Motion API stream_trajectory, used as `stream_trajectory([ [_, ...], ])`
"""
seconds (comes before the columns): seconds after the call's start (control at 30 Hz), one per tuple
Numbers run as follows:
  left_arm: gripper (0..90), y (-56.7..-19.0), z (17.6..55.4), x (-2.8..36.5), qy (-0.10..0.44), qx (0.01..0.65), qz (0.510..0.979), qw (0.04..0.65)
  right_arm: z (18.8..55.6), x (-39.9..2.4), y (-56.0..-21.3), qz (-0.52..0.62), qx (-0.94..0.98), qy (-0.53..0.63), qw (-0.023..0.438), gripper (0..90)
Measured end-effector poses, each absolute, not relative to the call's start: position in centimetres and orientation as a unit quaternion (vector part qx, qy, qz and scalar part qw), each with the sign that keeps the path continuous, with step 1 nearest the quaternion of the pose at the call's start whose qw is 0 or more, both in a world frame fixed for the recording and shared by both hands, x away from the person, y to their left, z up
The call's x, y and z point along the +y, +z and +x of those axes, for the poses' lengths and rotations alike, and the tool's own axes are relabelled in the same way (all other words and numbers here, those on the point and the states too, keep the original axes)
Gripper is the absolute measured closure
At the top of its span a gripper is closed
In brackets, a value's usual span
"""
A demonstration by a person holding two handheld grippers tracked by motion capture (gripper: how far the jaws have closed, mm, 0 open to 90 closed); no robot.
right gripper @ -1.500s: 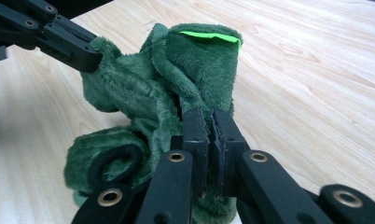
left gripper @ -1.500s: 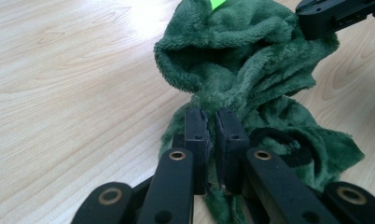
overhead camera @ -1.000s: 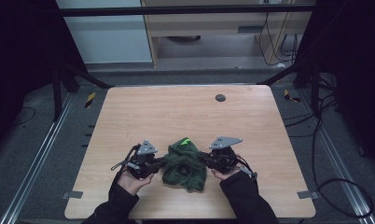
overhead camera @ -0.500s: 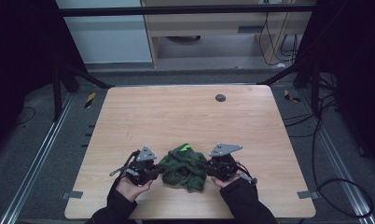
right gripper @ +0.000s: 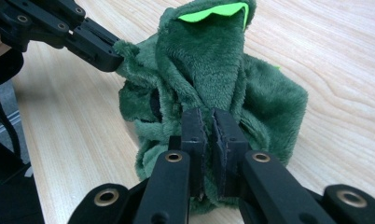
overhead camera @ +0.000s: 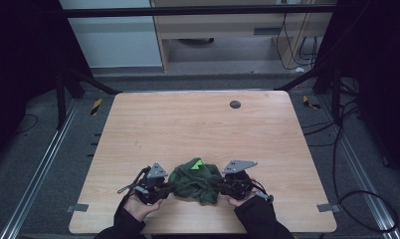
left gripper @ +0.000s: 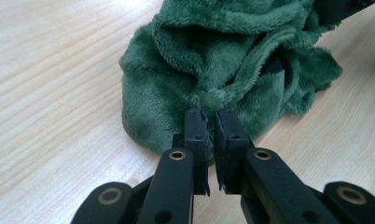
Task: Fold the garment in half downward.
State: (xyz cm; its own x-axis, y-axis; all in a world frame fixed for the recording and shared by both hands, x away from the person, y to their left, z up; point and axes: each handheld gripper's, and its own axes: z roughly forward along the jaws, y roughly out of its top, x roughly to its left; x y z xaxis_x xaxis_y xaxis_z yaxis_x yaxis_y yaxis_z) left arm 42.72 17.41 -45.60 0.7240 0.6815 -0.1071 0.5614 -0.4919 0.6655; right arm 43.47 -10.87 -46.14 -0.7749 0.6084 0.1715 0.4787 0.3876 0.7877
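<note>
Since the earlier frame my hands have drawn slightly nearer me, the bunched dark green plush cloth [overhead camera: 195,179] coming along between them on the light wooden table [overhead camera: 198,124]. From above, my left tool [overhead camera: 164,188] and right tool [overhead camera: 219,186] bite opposite edges so I can spread it. Left gripper view: the tool [left gripper: 210,114] is clamped on a fold; what lies under the bundle is hidden. Right gripper view: the tool [right gripper: 206,114] pinches fleece below a bright green patch [right gripper: 213,11], shape unclear.

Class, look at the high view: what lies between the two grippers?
The green cloth, bunched on the table between left gripper and right gripper; both pinch it.
</note>
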Motion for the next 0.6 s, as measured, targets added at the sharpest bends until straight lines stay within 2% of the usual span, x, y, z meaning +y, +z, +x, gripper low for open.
stream_trajectory([
  [0.6,84.5,-46.7,42.4,17.2,0.07,0.358,0.869,0.334,42.8,-10.6,-47.4,0.336,0.838,0.425,0.06,82.5],
])
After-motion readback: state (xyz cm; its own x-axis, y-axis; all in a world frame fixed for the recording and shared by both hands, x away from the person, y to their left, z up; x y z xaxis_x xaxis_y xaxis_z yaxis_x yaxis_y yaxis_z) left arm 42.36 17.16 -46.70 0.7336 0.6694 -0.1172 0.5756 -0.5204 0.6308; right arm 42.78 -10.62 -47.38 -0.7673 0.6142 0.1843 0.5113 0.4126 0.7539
